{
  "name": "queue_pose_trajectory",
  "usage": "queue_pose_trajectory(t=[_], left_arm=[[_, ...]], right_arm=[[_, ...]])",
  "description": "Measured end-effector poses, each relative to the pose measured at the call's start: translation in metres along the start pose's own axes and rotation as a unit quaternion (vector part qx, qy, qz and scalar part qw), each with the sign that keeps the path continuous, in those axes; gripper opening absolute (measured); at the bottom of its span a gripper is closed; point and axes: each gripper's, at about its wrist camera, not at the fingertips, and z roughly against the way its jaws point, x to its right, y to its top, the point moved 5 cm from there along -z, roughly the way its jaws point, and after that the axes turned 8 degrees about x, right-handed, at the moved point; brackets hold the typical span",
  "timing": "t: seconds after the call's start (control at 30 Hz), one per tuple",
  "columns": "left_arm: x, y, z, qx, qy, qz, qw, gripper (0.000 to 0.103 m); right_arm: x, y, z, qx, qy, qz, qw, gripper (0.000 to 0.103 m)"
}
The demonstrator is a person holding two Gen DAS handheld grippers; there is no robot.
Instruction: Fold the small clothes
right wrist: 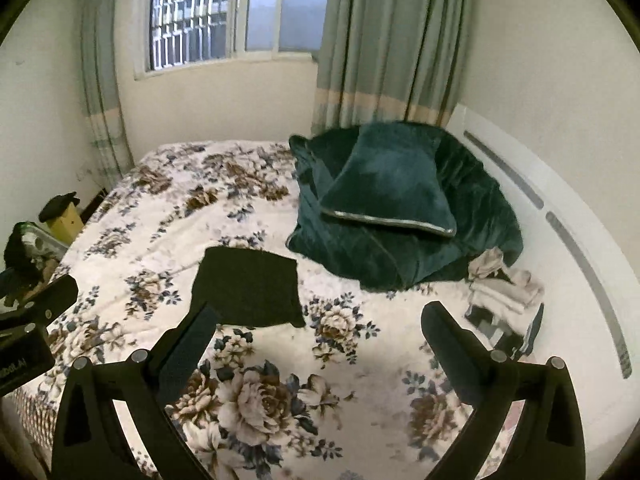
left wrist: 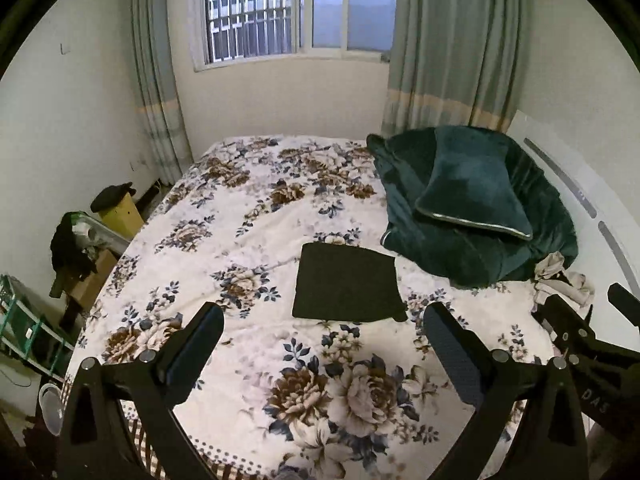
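A small black garment (left wrist: 347,283) lies flat, folded into a rectangle, on the floral bedspread (left wrist: 248,216); it also shows in the right wrist view (right wrist: 248,286). My left gripper (left wrist: 323,326) is open and empty, held above the bed just short of the garment's near edge. My right gripper (right wrist: 320,326) is open and empty, to the right of the garment's near corner. A small pile of pale and dark clothes (right wrist: 502,288) lies at the bed's right side, also in the left wrist view (left wrist: 562,280).
A dark green blanket with a pillow (left wrist: 472,208) sits at the back right of the bed. A white headboard (right wrist: 580,216) bounds the right side. Boxes and clutter (left wrist: 92,240) stand on the floor left of the bed. A window and curtains are behind.
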Motion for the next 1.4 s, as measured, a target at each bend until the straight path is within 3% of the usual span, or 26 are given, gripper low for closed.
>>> queue_pose_trajectory(t=[0.2,0.4,1.4], left_arm=[[0.004,-0.001,0.044,0.016,0.010,0.000,0.9998,0.102],[0.005,-0.002,0.067,0.027,0.013,0.002,0.9996,0.102],[0.007,-0.009,0.089,0.038,0.023,0.003,0.9990,0.103]], right_arm=[[0.015,0.010,0.064,0.017,0.015,-0.005,1.000,0.103],[0.030,0.016,0.101,0.033,0.025,-0.007,0.999,0.103],[0.047,0.018,0.127,0.039,0.046,-0.001,0.998,0.103]])
